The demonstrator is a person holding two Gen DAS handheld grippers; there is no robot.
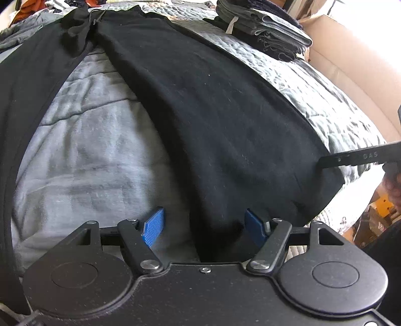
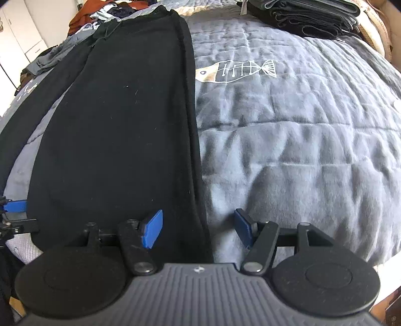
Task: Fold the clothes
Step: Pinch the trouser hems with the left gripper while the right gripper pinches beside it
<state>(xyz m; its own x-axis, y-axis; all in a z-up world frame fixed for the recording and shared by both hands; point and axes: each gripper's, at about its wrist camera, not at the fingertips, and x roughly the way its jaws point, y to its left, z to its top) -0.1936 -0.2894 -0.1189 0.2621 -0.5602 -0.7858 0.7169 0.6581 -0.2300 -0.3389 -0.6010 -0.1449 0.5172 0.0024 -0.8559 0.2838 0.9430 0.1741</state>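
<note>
Grey quilted bedspread (image 2: 288, 150) with fish motif (image 2: 238, 71), cardboard box (image 1: 351, 70), white cupboard (image 2: 22, 42)

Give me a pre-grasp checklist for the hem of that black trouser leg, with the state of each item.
1. Left gripper open: ok, blue pads apart, inner edge of the black trouser leg between them, not pinched.
2. Right gripper open: ok, outer seam of the leg between the pads.
3. Leg lying flat on the grey quilt: ok, no big wrinkles in view.
4. Other leg spread apart: ok, quilt shows between them.
5. Folded stack clear of the trousers: ok.
6. Pads touching the hem: cannot tell.
</note>
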